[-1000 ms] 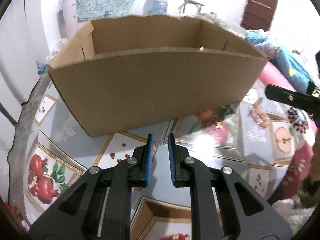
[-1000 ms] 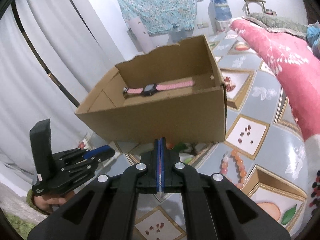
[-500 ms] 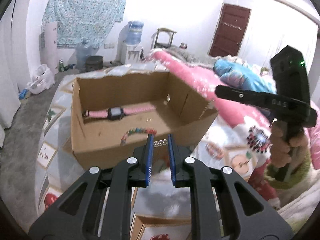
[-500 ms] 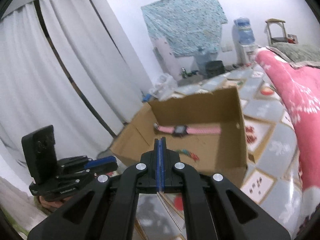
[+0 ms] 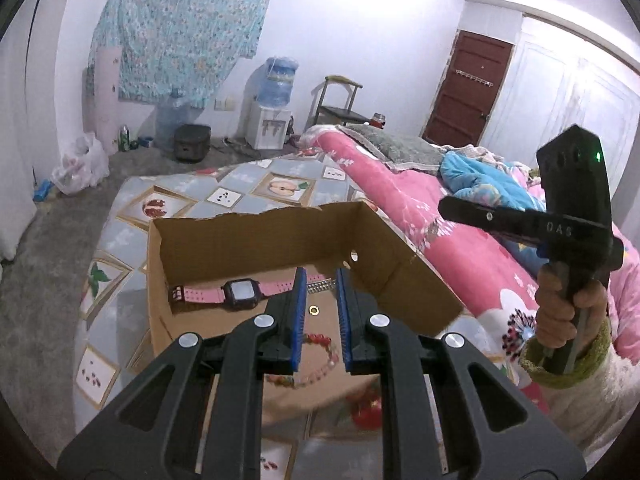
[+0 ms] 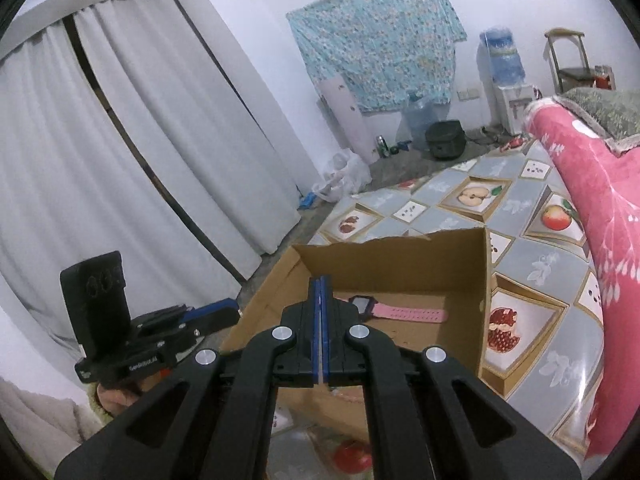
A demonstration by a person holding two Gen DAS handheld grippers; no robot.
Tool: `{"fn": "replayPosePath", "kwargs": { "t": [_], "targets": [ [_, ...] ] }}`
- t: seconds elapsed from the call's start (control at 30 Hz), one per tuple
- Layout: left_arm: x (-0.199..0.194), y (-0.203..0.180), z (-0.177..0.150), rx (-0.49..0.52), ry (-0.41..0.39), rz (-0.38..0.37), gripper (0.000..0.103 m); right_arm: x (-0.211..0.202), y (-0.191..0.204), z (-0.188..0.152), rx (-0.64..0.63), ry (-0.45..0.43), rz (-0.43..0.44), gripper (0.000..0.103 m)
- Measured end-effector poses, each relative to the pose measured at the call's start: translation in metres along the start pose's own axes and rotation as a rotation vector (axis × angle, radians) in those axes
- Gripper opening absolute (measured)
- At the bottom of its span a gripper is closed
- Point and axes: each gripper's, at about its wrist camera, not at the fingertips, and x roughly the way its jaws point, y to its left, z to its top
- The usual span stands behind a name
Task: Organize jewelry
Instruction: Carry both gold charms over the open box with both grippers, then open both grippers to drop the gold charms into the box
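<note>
An open cardboard box stands on the fruit-patterned cloth; it also shows in the right wrist view. Inside lie a pink-strapped watch, a beaded bracelet, a small gold ring and a silver chain. My left gripper is slightly open and empty, held high above the box's near side. My right gripper is shut and empty, above the box. Each gripper shows in the other's view, the right one and the left one.
A pink floral quilt lies right of the box. The patterned cloth covers the surface around it. White curtains hang at left. A water dispenser and a chair stand far back.
Both grippers have risen and pulled back from low in front of the box to high above it, so the box's inside now shows. Jaw states are unchanged.
</note>
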Motion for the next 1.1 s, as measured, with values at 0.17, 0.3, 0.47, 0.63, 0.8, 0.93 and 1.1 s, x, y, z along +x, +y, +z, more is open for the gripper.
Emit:
{"fn": "replayPosePath", "kwargs": {
  "t": [0.17, 0.3, 0.47, 0.63, 0.8, 0.93, 1.1],
  "targets": [
    [0.039, 0.015, 0.012, -0.051, 0.101, -0.014, 0.014, 0.027, -0.029, 0.009, 0.053, 0.077, -0.004, 0.001],
    [0.074, 0.022, 0.014, -0.076, 0.191, 0.011, 0.014, 0.055, -0.045, 0.009, 0.075, 0.173, -0.041, 0.001],
    [0.104, 0.041, 0.003, -0.152, 0.295, 0.018, 0.014, 0.077, -0.054, 0.001, 0.077, 0.268, -0.085, 0.001],
    [0.118, 0.060, -0.002, -0.229, 0.347, 0.037, 0.015, 0.088, -0.056, -0.007, 0.053, 0.325, -0.157, 0.001],
    [0.121, 0.069, -0.005, -0.263, 0.353, 0.046, 0.019, 0.085, -0.054, -0.008, 0.031, 0.318, -0.184, 0.001],
    [0.118, 0.070, -0.004, -0.266, 0.341, 0.058, 0.020, 0.082, -0.054, -0.007, 0.030, 0.316, -0.190, 0.002],
    [0.110, 0.066, 0.000, -0.245, 0.315, 0.078, 0.026, 0.079, -0.052, -0.006, 0.025, 0.305, -0.204, 0.002]
  ]
}}
